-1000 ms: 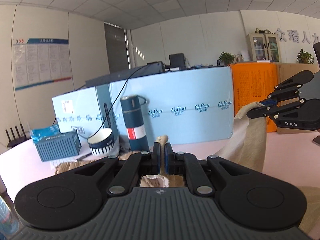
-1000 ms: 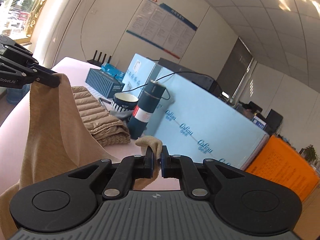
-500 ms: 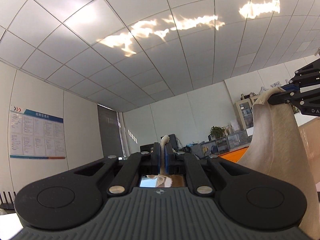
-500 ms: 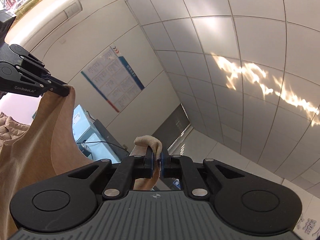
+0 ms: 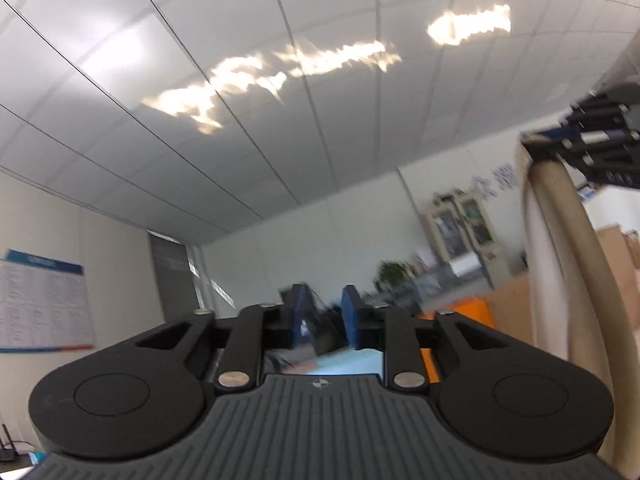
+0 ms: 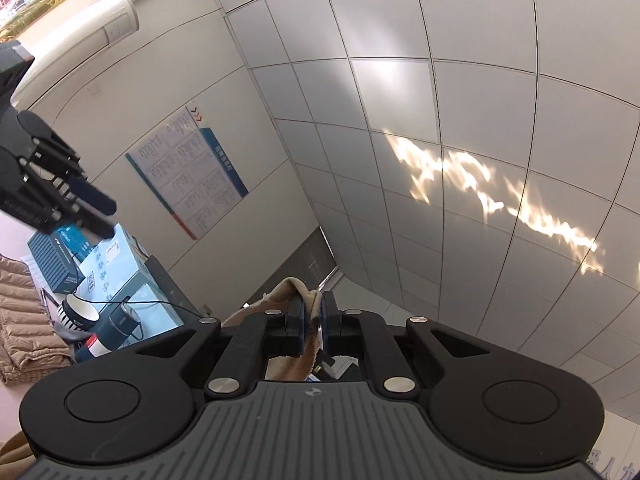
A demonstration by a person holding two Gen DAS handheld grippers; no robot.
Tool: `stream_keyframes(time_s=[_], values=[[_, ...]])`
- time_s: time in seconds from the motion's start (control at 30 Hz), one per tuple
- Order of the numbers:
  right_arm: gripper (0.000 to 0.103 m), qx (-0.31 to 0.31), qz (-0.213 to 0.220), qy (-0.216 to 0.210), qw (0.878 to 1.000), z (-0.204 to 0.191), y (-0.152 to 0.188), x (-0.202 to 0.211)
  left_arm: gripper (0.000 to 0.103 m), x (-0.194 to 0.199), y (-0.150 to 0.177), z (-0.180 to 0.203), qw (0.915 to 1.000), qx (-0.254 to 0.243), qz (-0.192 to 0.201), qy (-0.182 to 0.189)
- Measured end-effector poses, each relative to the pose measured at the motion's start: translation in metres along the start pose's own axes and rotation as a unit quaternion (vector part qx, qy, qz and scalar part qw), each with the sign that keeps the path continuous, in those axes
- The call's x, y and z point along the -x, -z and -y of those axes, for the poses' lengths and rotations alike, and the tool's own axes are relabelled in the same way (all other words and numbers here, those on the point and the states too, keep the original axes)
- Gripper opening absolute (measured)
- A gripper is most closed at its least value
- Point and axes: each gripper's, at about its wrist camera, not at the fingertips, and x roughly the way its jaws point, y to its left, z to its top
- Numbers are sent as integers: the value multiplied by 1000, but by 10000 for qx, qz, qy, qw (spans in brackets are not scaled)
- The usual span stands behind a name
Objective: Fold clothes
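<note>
One beige garment (image 5: 560, 264) is seen held aloft, its long axis running close to vertical: in the left wrist view it hangs as a narrow, gathered column down the right edge of the frame, from the pinched top corner to below the bottom edge. That top corner is clamped between the closed fingers of the right gripper (image 6: 313, 322), where a small tuft of cloth is seen poking up past the blue pads (image 6: 298, 322); the same gripper (image 5: 536, 146) is seen at the upper right of the left wrist view. The left gripper (image 5: 323, 320) is seen with its jaws parted and nothing between them, and it (image 6: 106, 220) stands well apart from the garment at the left edge of the right wrist view. Two grippers are counted. A second, quilted tan garment (image 6: 24, 320) is seen lying folded on the pink table (image 6: 14, 232) at the lower left, beside one striped bowl (image 6: 78, 314), one dark flask (image 6: 114, 328) and one ribbed blue-grey box (image 6: 52, 264). Both cameras are tilted towards the ceiling (image 6: 440, 120), and open air is seen around the raised cloth.
</note>
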Motion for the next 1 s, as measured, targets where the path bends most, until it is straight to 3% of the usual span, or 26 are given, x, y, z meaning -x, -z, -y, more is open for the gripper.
stream_keyframes(time_s=[0.03,0.17,0.23,0.33,0.5,0.53,0.57,0.6,0.67,0.7,0.77,1.0], values=[[7,5,-78,-23,10000,-3,3,1,77,-9,13,4,9982,18,-416,435],[7,-36,-312,-60,9995,-11,13,5,77,-34,56,31,9760,371,-1478,1555],[8,-90,-396,-27,9992,-12,16,5,77,-48,71,52,9627,663,-1814,1895],[10,-142,-570,-9,9983,-14,20,6,76,-64,89,82,9456,984,-2004,2367],[10,-191,-789,-28,9967,-17,22,8,76,-86,130,134,9250,725,-2422,2836],[10,-184,-806,-24,9966,-18,21,10,72,-88,136,142,9221,726,-2481,2879],[11,-177,-822,-19,9965,-18,21,11,58,-90,141,148,9193,748,-2529,2922],[11,-174,-839,-14,9963,-19,21,11,51,-93,145,152,9173,782,-2569,2939],[11,-184,-875,-5,9960,-20,21,12,14,-96,151,159,9174,857,-2646,2846],[11,-188,-897,-1,9958,-20,21,13,5,-95,151,159,9196,883,-2632,2781],[11,-182,-917,30,9956,-20,21,15,2,-93,148,156,9251,932,-2555,2651],[12,-371,-589,373,9969,-11,16,30,2,-54,98,96,9670,1028,-1662,1633]])
